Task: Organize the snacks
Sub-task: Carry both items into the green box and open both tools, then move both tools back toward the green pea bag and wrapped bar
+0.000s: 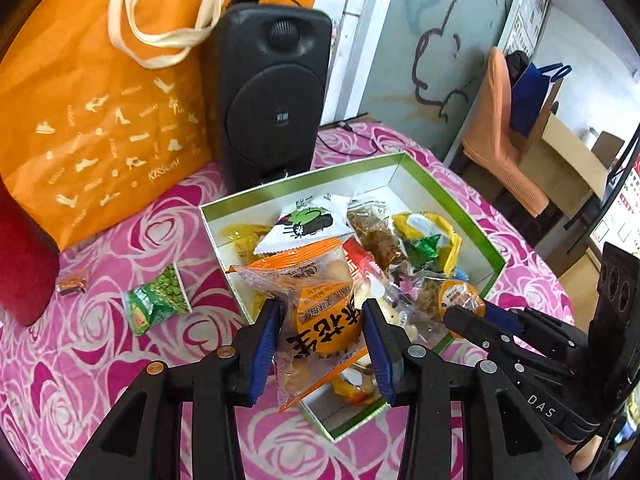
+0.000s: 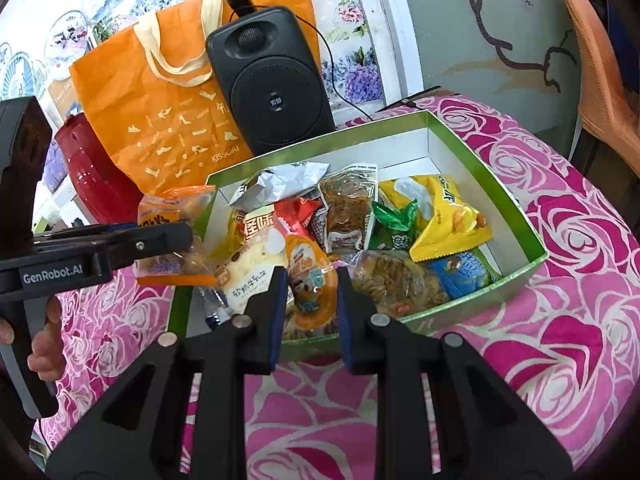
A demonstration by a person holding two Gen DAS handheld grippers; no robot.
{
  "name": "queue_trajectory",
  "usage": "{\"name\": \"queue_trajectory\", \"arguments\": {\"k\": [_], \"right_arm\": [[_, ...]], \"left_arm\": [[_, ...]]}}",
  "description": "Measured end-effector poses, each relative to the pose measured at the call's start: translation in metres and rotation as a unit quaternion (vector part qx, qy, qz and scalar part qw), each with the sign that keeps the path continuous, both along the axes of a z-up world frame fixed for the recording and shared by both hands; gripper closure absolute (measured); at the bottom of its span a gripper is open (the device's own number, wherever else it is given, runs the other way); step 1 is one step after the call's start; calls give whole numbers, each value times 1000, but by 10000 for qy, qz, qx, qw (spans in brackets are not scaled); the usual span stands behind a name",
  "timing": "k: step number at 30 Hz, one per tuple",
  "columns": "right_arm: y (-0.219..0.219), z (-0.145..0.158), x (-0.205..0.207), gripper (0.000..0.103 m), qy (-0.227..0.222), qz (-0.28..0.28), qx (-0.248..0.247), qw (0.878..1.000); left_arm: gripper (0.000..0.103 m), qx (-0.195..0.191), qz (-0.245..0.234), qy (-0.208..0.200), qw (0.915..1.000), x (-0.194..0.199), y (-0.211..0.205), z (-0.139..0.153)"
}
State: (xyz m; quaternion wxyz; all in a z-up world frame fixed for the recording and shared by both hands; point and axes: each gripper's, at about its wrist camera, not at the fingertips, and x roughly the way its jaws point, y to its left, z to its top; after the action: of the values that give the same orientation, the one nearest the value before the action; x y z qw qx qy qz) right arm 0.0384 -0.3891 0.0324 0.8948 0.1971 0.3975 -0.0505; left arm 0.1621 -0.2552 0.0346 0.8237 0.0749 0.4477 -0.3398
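An orange snack bag [image 1: 316, 320] sits tilted between the left gripper's [image 1: 322, 344] fingers, above the green box [image 1: 496, 256] of snacks. A small orange jelly cup [image 2: 310, 280] sits between the right gripper's [image 2: 312, 300] fingers.

1. Box [image 2: 516, 216] packed w/ snacks; only far right corner shows bare floor.
2. Behind box: speaker [image 2: 272, 80] & orange bag [image 2: 168, 120] block far side.
3. Tablecloth [image 2: 560, 320] right of box is open.
4. Left: pea packet [image 1: 158, 298] & small wrapper [image 1: 72, 283] lie apart.
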Motion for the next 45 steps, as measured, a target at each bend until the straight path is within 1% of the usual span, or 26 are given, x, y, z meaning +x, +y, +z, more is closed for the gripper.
{"name": "queue_trajectory", "arguments": {"k": [2, 4, 5, 6, 7, 8, 10, 11, 14, 19, 22, 25, 28, 31, 36, 38, 41, 43, 45], "right_arm": [[1, -3, 4, 78, -5, 48, -75, 10000], [2, -6, 8, 76, -1, 81, -278, 9996], [3, -6, 8, 61, 1, 100, -368, 9993], [4, -7, 9, 29, 12, 133, -486, 9987], [5, -8, 8, 14, 16, 149, -569, 9983], [5, -8, 8, 0, 2, 152, -655, 9977], [6, -8, 6, 0, -38, 159, -775, 9969], [6, -9, 7, 0, -11, 146, -794, 9967], [7, -9, 8, 0, 81, 114, -827, 9965], [13, -6, 7, 0, 165, 143, -875, 9959], [17, -1, 5, 0, 133, 153, -930, 9955], [22, 6, 3, 0, 76, 174, -887, 9959], [31, 17, 2, 0, -9, 245, -923, 9954], [44, 29, 2, 0, -112, 367, -1038, 9939], [74, 46, 10, 0, -341, 678, -1099, 9910], [89, 51, 15, 0, -450, 871, -1045, 9897], [113, 56, 27, 0, -634, 1264, -787, 9868], [136, 56, 42, 0, -576, 1621, -700, 9826], [155, 55, 54, 0, -507, 1852, -763, 9784]], "left_arm": [[60, 16, -1, 23, 10000, 3, -3, -4], [58, 27, 17, -29, 10000, 5, -3, -6], [45, 41, 36, -72, 10000, 4, -3, -6], [35, 62, 81, -142, 9998, 4, -2, -5], [15, 92, 153, -238, 9996, 4, -1, -4], [10, 98, 311, -464, 9984, 2, 2, -1], [7, 93, 432, -695, 9966, 0, 6, 3], [5, 124, 455, -716, 9963, 1, 7, 4], [5, 130, 522, -638, 9965, 5, 9, 5], [5, 151, 550, -638, 9963, 3, 13, 6], [5, 112, 588, -675, 9959, -1, 19, 11], [5, 67, 627, -736, 9953, -7, 27, 17], [5, 40, 711, -806, 9942, -10, 42, 25], [5, -27, 931, -872, 9918, -8, 69, 33], [5, -21, 1573, -916, 9833, 5, 129, 39], [5, -3, 1821, -934, 9788, 9, 154, 39], [5, -31, 2099, -912, 9735, 13, 187, 37], [5, -68, 2266, -862, 9701, 17, 207, 34], [5, -107, 2416, -796, 9671, 22, 225, 31]]}}
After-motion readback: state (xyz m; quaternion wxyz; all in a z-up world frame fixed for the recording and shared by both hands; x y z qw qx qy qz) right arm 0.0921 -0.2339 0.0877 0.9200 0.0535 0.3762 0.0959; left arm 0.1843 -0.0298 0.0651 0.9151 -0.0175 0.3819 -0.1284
